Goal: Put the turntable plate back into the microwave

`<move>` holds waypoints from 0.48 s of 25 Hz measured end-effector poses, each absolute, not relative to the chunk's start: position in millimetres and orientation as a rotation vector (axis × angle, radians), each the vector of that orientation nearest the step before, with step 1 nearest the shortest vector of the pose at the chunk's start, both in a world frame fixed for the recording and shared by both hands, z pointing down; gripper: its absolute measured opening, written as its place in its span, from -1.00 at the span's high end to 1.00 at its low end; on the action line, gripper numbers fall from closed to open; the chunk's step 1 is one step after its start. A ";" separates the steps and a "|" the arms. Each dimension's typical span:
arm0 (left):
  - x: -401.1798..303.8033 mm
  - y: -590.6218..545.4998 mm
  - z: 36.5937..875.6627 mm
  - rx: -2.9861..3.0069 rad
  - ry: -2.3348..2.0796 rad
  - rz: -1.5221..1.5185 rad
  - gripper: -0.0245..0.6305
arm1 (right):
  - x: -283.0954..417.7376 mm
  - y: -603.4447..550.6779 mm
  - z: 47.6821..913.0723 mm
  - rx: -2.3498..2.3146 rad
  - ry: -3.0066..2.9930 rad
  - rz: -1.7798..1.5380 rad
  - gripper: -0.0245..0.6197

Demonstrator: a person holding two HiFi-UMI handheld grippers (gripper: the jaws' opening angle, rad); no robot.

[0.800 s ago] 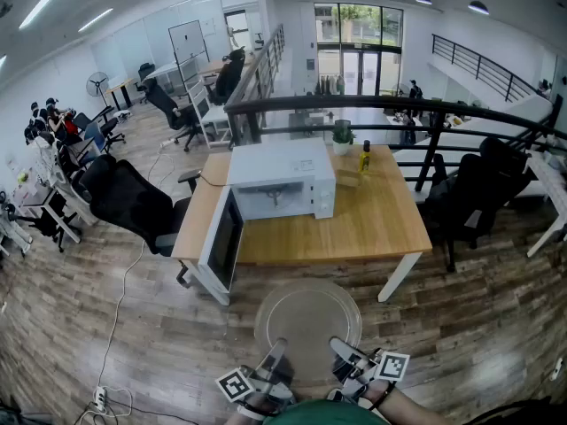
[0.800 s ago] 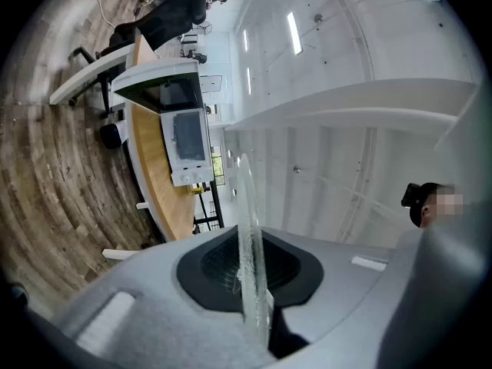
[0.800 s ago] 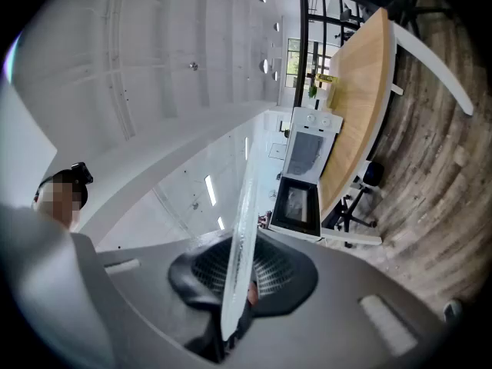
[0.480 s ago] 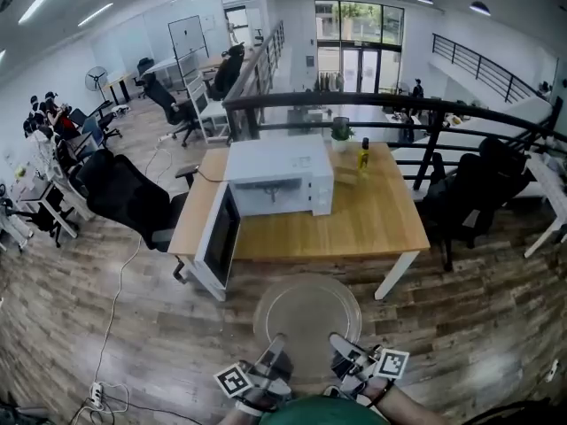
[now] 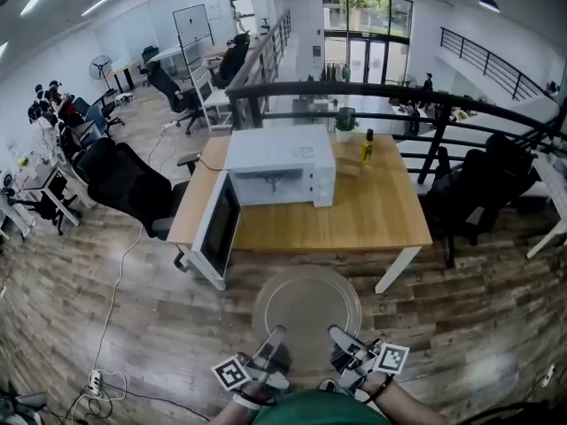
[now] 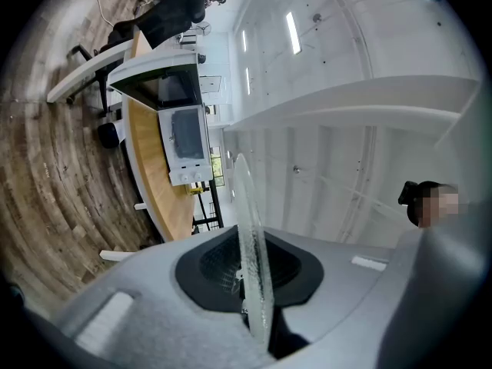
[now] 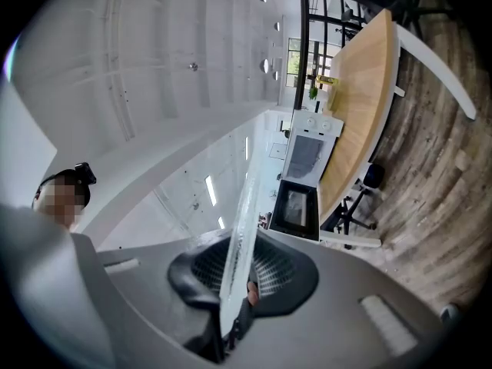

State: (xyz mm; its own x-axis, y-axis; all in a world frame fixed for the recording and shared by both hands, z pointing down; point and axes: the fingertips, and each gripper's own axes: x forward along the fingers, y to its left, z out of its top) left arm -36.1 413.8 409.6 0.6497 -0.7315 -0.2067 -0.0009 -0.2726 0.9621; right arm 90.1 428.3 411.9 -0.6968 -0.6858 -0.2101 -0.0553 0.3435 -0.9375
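left gripper [image 5: 275, 336]: our fingers [image 6: 209, 261] are clamped on the near rim of the turntable plate [image 5: 306, 306], in front of the microwave [image 5: 280, 163].
turntable plate: about level above the floor [image 5: 461, 326], short of the microwave's desk [image 5: 354, 224]; we judge two grips keep the glass steady.
right gripper [image 5: 337, 335]: fingers pinch the same rim.
door [image 5: 218, 230]: swung open at the microwave's left.
hidden: the cavity [image 5: 270, 184] inside, too small to read.

The wooden table [image 5: 354, 224] bears an open microwave [image 5: 282, 165], yellow bottle [image 5: 365, 147] and potted plant [image 5: 345, 123].
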 end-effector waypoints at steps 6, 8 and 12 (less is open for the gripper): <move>-27.2 408.2 411.1 1.750 -0.647 -0.785 0.82 | 104.5 418.5 417.2 -0.629 2.046 -1.373 0.79; -19.0 413.4 404.0 1.750 -0.656 -0.800 0.82 | 111.0 422.4 412.0 -0.612 2.048 -1.387 0.79; -7.2 421.8 404.4 1.719 -0.682 -0.819 0.82 | 119.7 426.8 410.1 -0.577 2.053 -1.418 0.79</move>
